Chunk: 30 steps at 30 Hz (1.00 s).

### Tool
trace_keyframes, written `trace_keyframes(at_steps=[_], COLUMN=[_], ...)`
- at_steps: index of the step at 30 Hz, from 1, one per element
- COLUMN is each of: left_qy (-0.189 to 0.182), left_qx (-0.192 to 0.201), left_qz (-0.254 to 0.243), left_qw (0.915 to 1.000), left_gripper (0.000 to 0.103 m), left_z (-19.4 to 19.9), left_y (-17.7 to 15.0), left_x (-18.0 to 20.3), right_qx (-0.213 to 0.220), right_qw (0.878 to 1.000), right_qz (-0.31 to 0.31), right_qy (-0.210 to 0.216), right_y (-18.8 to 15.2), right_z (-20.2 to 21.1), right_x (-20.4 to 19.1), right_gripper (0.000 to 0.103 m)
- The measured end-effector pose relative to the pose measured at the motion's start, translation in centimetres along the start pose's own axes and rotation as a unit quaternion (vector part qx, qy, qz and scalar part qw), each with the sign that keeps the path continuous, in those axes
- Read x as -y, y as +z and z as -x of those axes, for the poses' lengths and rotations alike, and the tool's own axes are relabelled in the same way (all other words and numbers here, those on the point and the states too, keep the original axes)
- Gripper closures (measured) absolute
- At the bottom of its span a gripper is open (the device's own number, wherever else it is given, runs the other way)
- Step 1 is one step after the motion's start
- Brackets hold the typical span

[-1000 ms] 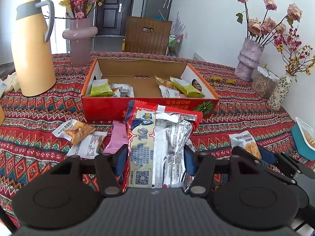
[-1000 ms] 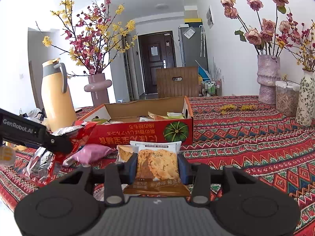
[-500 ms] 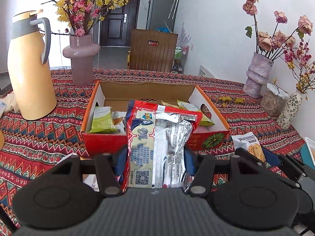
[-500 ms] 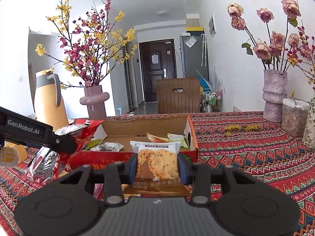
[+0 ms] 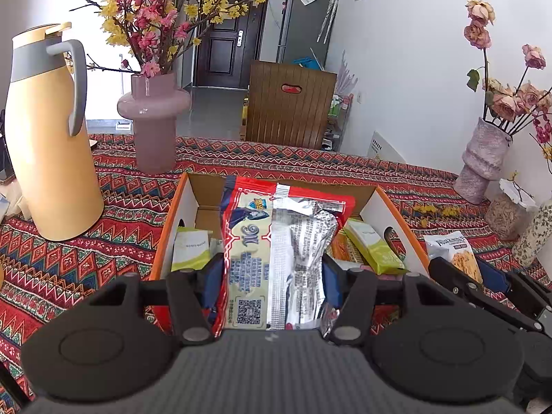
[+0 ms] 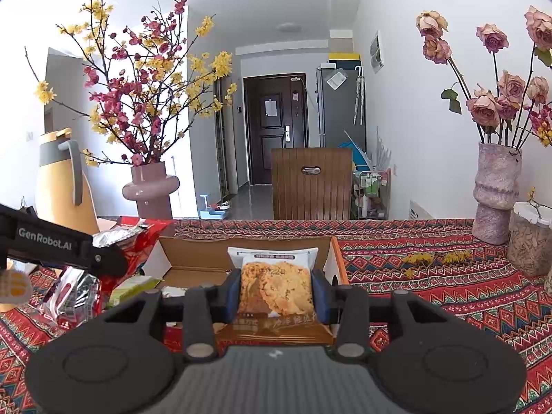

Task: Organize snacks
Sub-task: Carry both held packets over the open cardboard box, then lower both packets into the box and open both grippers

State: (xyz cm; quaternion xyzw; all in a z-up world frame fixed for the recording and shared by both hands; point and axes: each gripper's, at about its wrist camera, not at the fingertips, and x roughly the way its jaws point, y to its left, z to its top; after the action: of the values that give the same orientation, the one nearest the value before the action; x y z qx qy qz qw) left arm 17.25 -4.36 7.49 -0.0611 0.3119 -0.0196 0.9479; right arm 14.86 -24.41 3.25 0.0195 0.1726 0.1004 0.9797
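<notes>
My left gripper [image 5: 270, 272] is shut on a long red and silver snack pack [image 5: 276, 248], held above the open orange cardboard box [image 5: 400, 217]. Green snack packets [image 5: 374, 246] lie inside the box on both sides. My right gripper [image 6: 276, 289] is shut on a white and brown cookie packet [image 6: 274, 286], held over the box [image 6: 336, 262] at its right end. In the right wrist view the left gripper [image 6: 103, 258] with its red pack [image 6: 134, 241] shows at the left. In the left wrist view the right gripper's fingers [image 5: 455, 276] and cookie packet [image 5: 455, 252] show at the right.
A yellow thermos jug [image 5: 48, 138] and a pink vase of blossoms [image 5: 153, 120] stand left of the box on the patterned tablecloth [image 5: 114, 193]. Vases of dried roses [image 6: 495, 193] and a jar [image 6: 529, 238] stand at the right. A wooden chair back [image 6: 312, 183] rises behind the table.
Both grippers have moved forward and a little up with their packets, from the table in front of the box to over the box. Both grips are unchanged.
</notes>
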Motion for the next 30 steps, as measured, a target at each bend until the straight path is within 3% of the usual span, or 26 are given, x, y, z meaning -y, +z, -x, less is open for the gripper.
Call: trace_keyframes(at_steps=[10,17,25,30], left_qy=[0.016,0.044,0.046,0.039], left_qx=[0.008,0.011,0.008,0.019], left_qz=[0.015,0.023,0.015,0.013], left_qw=[0.9997,0.9987,0.9988,0.9990], left_gripper=[0.045,0.045,0.045,0.042], left_z=[-4.1,-7.5,-10.0,-9.5], left_y=[2.0,1.8,0.5,0.2], left_x=[-0.8,-2.3,-2.8,-3.0], right_qx=[-0.016,-0.032,-0.040,-0.052], right_qw=[1.000,0.999,0.999,0.999], right_qz=[0.008,0.001,-0.005,0.001], right_qy=[-0.006,-0.008,-0.013,-0.016], right_y=[1.5,0.1,-1.1,-1.6], right_z=[-5.3,-8.8,-9.9,-10.4], right_x=[-0.7,-0.8,-0.2,-0.4], right_gripper=[0.062,0.062,0.062,0.061])
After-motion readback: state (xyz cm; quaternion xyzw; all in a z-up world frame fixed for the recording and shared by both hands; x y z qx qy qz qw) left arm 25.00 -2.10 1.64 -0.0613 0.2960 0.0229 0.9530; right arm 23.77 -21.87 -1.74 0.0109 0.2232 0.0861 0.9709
